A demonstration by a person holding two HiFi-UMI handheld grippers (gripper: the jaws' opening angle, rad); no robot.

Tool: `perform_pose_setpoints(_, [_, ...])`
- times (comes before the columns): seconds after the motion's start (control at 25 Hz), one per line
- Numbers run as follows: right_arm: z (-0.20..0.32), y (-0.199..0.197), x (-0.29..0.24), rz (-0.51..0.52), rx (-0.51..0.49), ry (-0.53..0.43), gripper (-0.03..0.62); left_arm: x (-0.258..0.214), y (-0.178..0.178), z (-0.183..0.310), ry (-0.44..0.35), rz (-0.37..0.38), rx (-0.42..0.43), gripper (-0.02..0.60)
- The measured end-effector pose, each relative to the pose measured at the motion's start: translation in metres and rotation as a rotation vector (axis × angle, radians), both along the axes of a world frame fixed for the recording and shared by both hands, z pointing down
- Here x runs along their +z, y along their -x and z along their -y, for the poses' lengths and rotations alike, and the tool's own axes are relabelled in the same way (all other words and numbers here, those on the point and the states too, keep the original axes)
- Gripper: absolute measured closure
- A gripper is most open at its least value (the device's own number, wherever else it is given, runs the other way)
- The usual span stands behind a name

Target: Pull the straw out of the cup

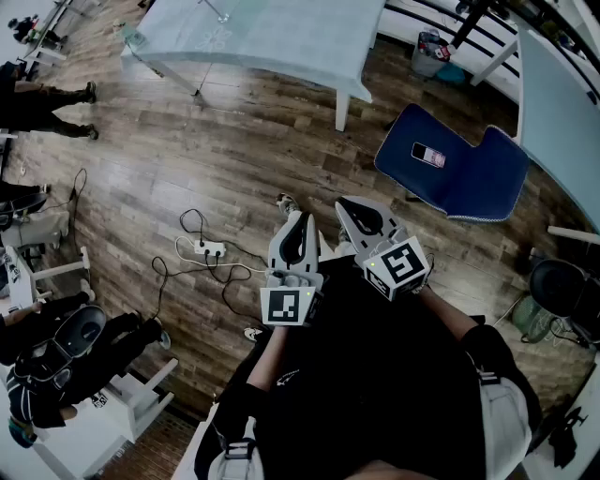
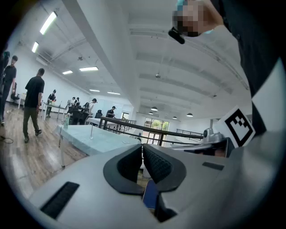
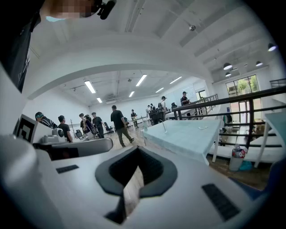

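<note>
A pale green table [image 1: 281, 47] stands far off across the wood floor. On it a thin straw [image 1: 221, 11] rises from a clear cup that I can barely make out; the same straw shows tiny in the left gripper view [image 2: 91, 131] and the right gripper view [image 3: 164, 127]. I hold both grippers close to my chest, well short of the table. My left gripper [image 1: 298, 217] [image 2: 142, 146] is shut with nothing between its jaws. Beside it, my right gripper [image 1: 349, 208] [image 3: 137, 150] is likewise shut and holds nothing.
A blue chair [image 1: 450, 169] with a phone [image 1: 428, 155] on its seat stands ahead to the right. A power strip [image 1: 208, 248] and cables lie on the floor ahead left. A second table [image 1: 562, 122] is at right, and people stand at left.
</note>
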State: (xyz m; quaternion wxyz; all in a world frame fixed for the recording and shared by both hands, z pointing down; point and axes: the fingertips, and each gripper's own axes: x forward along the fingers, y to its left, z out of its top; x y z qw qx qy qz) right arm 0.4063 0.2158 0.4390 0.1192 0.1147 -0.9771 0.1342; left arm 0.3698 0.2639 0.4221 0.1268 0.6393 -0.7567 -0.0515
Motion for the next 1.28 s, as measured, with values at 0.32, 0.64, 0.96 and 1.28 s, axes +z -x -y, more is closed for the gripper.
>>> perform_pose_setpoints(0.32, [0.005, -0.005, -0.001, 0.031, 0.042, -0.015, 0.585, -0.01, 0.008, 0.003, -0.026, 0.036, -0.013, 0.561])
perform_pose_setpoints(0.64, [0.002, 0.004, -0.007, 0.034, -0.006, -0.04, 0.585, -0.012, 0.012, 0.004, -0.02, 0.055, -0.023, 0.561])
perform_pose_setpoints(0.96, [0.012, 0.01, -0.001, 0.028, 0.036, -0.013, 0.585, -0.006, 0.019, 0.011, -0.013, 0.048, 0.005, 0.561])
perform_pose_setpoints(1.28, [0.027, 0.042, 0.004, 0.006, 0.032, -0.019, 0.585, 0.0, 0.054, 0.028, -0.017, 0.017, -0.006, 0.561])
